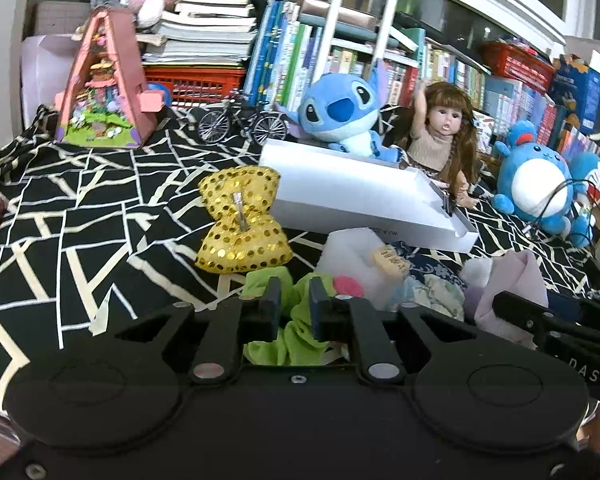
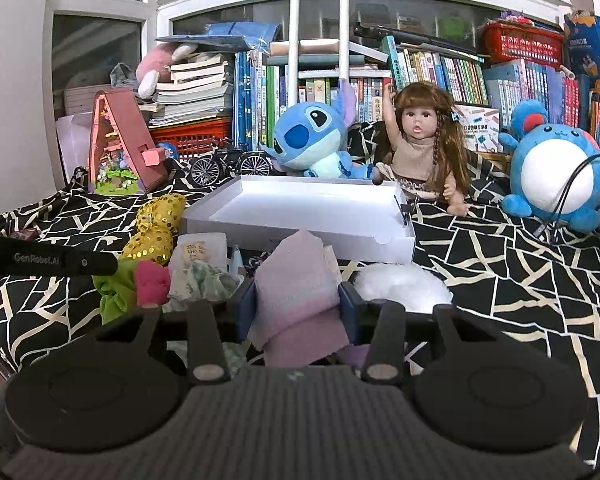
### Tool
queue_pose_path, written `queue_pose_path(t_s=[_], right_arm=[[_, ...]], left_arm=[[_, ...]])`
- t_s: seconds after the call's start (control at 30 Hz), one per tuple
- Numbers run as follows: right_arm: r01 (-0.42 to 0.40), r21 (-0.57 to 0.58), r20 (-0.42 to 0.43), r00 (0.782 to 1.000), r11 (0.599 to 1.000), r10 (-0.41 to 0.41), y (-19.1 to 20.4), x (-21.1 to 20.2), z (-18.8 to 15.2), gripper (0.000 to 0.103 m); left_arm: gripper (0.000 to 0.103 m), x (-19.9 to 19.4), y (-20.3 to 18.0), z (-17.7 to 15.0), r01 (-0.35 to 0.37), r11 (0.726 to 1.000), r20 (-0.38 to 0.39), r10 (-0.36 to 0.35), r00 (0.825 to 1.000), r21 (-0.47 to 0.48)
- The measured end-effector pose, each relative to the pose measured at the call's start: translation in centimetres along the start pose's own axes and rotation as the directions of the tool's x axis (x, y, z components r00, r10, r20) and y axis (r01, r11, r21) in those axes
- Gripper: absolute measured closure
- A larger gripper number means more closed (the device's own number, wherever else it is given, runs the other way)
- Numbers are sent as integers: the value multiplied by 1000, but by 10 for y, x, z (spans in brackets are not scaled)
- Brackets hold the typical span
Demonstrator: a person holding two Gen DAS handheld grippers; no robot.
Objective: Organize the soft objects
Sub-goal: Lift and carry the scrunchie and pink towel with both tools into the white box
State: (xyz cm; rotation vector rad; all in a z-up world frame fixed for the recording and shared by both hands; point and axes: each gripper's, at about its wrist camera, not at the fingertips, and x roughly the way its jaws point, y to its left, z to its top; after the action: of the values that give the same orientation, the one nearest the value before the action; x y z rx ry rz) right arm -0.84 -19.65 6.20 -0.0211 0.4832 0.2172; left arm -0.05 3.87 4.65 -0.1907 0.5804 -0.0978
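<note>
Fingers of the right gripper (image 2: 298,308) are clenched on a folded pink-and-lilac cloth (image 2: 296,284), held just near of the shallow white cardboard tray (image 2: 396,240). Left gripper (image 1: 296,304) straddles a crumpled lime-green fabric piece (image 1: 300,320), seemingly released (contact unclear). Sorting is underway; next, likely carry the cloth over the tray's near wall.
</note>
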Motion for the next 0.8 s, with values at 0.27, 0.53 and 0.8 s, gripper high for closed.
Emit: queue_pose_path(t_s=[0.27,0.53,0.8], right_arm=[[7,14,-12,1000,1000,-7,0,2,-2,54],[11,15,-24,1000,1000,-11,-1,6,-3,53],[0,11,-17,1000,1000,0,2,4,-2,53]], left_arm=[[30,12,6,-6,-22,998,-22,21,1000,-57],[15,31,4,-9,-18,994,-46,14,999,-109],[63,38,11,-9,58,983,-75,-72,995,-176]])
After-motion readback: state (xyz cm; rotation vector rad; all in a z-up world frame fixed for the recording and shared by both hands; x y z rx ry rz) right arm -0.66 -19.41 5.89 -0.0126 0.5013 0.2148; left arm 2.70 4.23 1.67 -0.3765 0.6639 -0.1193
